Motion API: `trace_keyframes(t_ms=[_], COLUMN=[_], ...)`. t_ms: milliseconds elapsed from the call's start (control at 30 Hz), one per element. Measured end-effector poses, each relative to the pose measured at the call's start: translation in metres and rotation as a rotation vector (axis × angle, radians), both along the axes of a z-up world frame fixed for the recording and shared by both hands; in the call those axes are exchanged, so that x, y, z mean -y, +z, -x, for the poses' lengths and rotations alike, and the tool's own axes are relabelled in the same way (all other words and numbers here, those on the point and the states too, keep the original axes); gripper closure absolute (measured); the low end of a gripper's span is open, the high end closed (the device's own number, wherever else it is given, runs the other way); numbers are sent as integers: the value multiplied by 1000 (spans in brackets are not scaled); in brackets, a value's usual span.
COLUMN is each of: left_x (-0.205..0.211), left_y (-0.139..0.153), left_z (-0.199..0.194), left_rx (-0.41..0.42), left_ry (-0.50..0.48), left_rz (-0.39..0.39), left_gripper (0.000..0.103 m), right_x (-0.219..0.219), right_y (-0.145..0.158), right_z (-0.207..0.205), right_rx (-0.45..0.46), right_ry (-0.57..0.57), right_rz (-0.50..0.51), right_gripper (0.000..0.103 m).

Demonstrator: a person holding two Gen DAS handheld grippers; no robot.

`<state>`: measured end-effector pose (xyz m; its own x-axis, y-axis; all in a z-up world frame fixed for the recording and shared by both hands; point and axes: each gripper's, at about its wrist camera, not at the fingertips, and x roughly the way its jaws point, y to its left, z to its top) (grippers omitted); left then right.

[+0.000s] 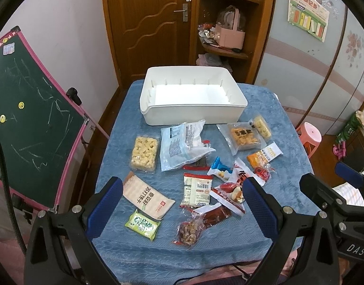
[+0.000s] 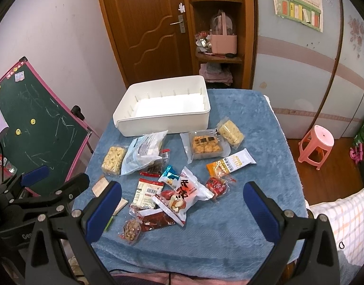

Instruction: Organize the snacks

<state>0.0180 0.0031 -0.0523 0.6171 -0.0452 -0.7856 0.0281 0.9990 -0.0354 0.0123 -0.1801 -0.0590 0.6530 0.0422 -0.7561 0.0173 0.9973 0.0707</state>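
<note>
Side by side, left tongs and right tongs spread apart, hovering over snacks.

Left wrist view. Storage bin at frame centre, on the far part of the table. Snack packets scattered on the table below the bin, toward the frame bottom. Chalkboard at frame left. Door and corner shelf above the bin. Stool at right.
</note>
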Motion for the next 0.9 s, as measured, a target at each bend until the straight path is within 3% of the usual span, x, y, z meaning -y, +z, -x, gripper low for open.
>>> trace_keyframes(t_ms=[600, 800, 900], left_x=[-16, -49, -67], left_y=[-8, -16, -21], left_z=[-6, -20, -26], left_rx=[-38, -70, -83], left_ry=[22, 107, 158], left_rz=[16, 53, 35], left_gripper=[3, 3, 3], right_x=[-3, 1, 4], right_y=[-4, -13, -16], right_z=[-15, -26, -33], right_rx=[-67, -109, -118], right_ry=[15, 13, 12], right_rz=[-13, -38, -38], right_gripper=[0, 0, 0])
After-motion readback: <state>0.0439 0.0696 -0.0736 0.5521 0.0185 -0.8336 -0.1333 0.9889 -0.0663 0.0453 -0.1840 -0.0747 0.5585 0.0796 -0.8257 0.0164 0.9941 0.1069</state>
